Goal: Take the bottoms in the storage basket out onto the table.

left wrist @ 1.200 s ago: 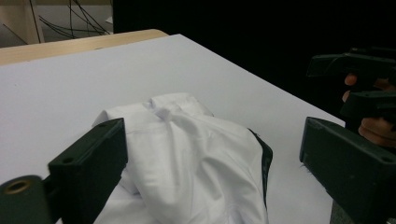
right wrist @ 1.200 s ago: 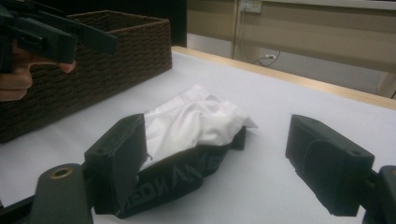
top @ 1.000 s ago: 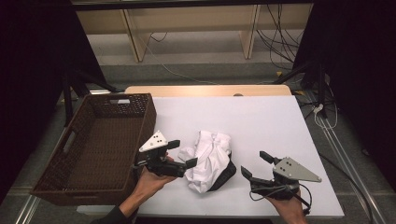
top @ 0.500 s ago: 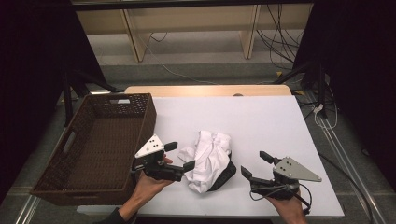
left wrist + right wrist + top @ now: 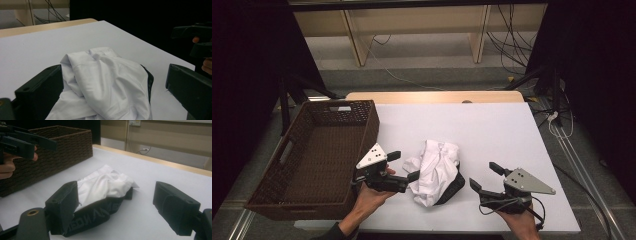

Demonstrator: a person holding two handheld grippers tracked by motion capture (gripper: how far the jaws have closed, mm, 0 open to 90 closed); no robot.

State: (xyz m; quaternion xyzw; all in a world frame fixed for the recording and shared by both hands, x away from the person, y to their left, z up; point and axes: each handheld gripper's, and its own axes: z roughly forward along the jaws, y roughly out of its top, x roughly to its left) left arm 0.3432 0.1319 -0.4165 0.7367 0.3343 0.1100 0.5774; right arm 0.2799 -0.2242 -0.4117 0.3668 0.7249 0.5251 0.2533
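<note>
1. Left gripper [image 5: 403,165]: held low over the table [image 5: 512,130], jaws spread wide and empty. In the left gripper view the two black jaws frame the garment from either side, with nothing between them but cloth lying on the surface.

2. Crumpled white garment [image 5: 435,170]: lies directly ahead of the left gripper, its near edge at or just beside the lower jaw tip; whether jaw and cloth actually touch cannot be told. A black waistband [image 5: 454,186] with grey lettering shows along the side facing the right gripper.

3. Right gripper [image 5: 484,176]: also released, jaws apart and empty. The garment lies ahead of it and off toward its left jaw, with a strip of bare table between. In the right gripper view the left jaw overlaps the waistband only by line of sight.

4. Nearness: the left gripper is judged the nearer of the two, already lined up on the heap; the right stands a little apart.

5. Long axis: the heap runs roughly from the near table edge away from the person, so it lies crosswise to both grippers' reach.

6. Wicker basket [image 5: 297,165]: behind the left gripper, on the side away from the garment, open and holding nothing visible.
</note>
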